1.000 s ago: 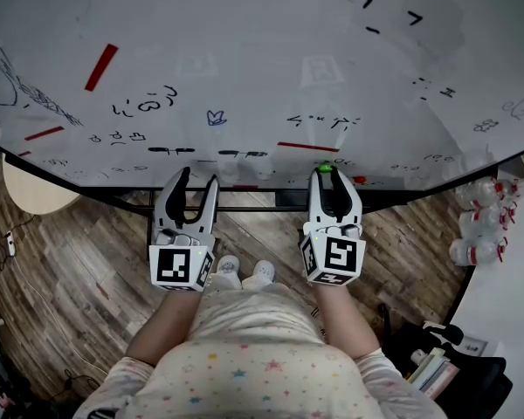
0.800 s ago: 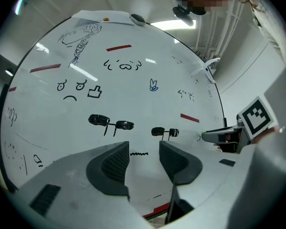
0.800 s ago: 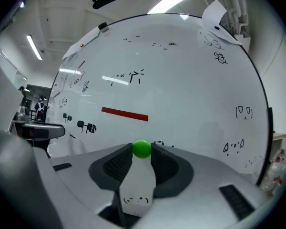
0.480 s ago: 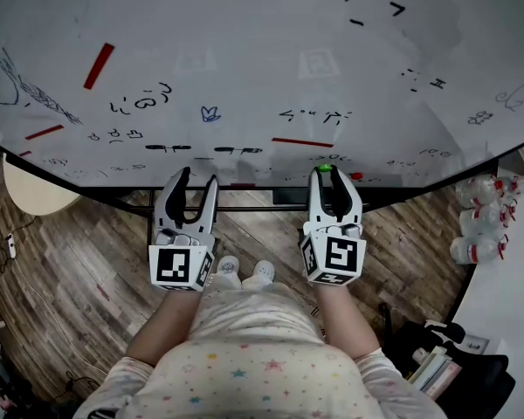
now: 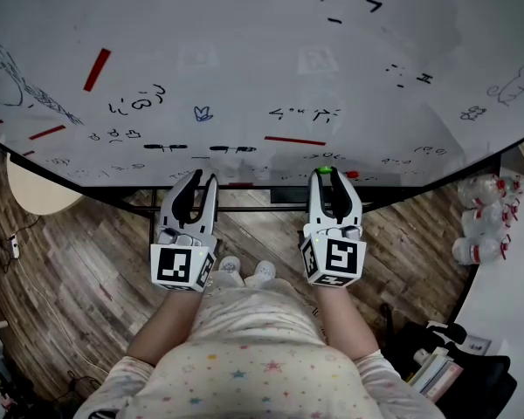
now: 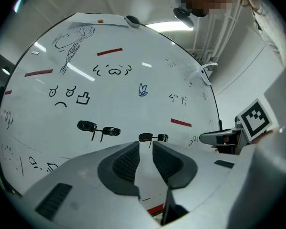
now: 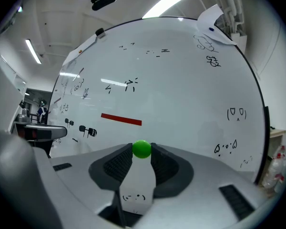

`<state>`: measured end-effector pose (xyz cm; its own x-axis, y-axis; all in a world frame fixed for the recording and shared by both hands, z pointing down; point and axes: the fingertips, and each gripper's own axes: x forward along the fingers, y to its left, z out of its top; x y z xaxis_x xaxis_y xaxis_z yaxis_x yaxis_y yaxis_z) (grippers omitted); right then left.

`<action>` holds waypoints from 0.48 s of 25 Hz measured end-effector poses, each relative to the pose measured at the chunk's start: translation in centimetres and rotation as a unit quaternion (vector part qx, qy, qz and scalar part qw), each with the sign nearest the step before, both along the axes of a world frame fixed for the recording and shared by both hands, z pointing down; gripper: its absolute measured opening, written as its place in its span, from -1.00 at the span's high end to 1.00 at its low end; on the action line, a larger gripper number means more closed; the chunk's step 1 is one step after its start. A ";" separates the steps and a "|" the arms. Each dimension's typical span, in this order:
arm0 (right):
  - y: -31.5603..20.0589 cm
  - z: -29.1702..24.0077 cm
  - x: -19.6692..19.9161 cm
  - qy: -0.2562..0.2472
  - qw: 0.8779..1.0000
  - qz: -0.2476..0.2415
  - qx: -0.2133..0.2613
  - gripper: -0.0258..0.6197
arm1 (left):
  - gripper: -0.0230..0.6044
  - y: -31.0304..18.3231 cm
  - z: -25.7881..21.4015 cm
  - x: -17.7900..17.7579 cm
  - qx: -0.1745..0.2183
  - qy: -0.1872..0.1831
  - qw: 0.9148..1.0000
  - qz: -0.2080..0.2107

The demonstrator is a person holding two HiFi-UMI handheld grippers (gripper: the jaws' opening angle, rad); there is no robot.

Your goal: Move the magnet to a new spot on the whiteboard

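Note:
A small green ball magnet (image 7: 142, 148) sits between the tips of my right gripper (image 7: 142, 152), which is shut on it just in front of the whiteboard (image 7: 190, 89). In the head view the magnet (image 5: 325, 169) shows at the right gripper (image 5: 326, 175), near the whiteboard's (image 5: 244, 51) lower edge. My left gripper (image 5: 203, 179) is held level beside it, to the left. Its jaws have just been closing and now stand a narrow gap apart, with nothing between them. In the left gripper view the left gripper (image 6: 144, 145) faces black scribbles on the whiteboard (image 6: 133, 70).
Red strips lie on the board (image 5: 97, 68) (image 5: 294, 140) (image 6: 109, 52) among marker drawings. Water bottles (image 5: 480, 225) stand on the floor at the right, a round table (image 5: 35, 186) is at the left, and books (image 5: 432, 369) lie at the lower right.
The left gripper's jaws have narrowed from wide apart to a slim gap. The right gripper with the green magnet has stayed put. The head view has swung slightly.

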<state>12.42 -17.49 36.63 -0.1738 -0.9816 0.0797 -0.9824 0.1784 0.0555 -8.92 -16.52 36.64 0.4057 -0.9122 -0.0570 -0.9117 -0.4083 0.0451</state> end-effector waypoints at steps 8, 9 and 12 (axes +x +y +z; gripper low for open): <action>0.3 -0.2 1.6 -0.005 1.000 -0.002 0.001 0.54 | 0.73 0.0 -0.3 1.6 0.000 0.000 1.000 -0.001; 0.3 -0.2 1.8 -0.005 1.000 -0.002 0.001 0.54 | 0.73 0.0 -0.3 1.8 0.000 0.001 1.000 -0.002; 0.2 0.0 2.4 -0.004 1.000 -0.005 0.002 0.54 | 0.73 -0.1 -0.1 2.3 -0.002 0.004 1.000 -0.007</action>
